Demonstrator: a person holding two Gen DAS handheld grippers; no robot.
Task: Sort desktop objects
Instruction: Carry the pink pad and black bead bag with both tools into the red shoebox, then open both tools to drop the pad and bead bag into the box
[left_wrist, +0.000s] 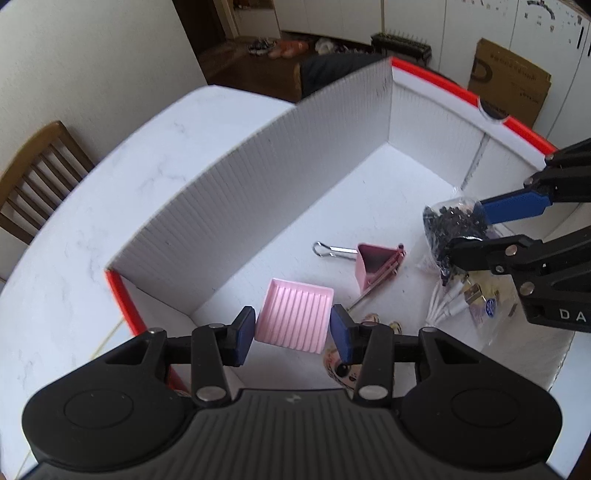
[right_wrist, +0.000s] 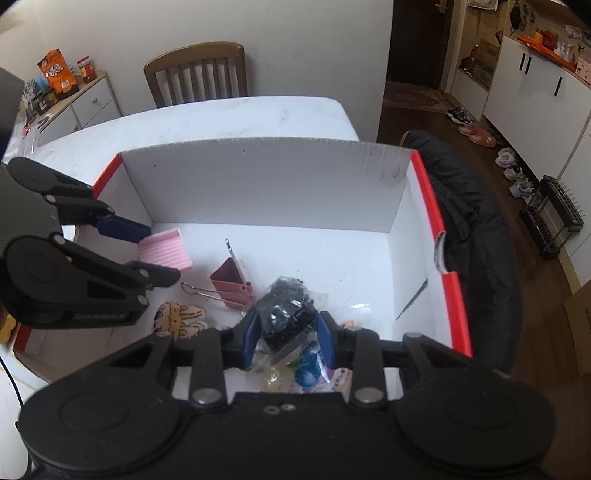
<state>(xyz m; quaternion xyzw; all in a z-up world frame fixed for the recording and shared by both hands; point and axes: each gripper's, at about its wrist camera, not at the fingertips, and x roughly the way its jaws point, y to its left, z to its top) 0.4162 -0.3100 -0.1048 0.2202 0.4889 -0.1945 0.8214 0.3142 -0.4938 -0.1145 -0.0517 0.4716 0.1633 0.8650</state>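
My left gripper pinches the pink tray; my right gripper is clamped on the bag of black bits, both low inside the white box with red edges. Beyond them a pink clip lies on the box floor. The box sits on a white marble table. Farther off are a wooden chair and dark floor. The gripper's lettering reads "DA".

Pink ribbed tray; pink clip; bag of black bits; white box, red rim; blue pads.
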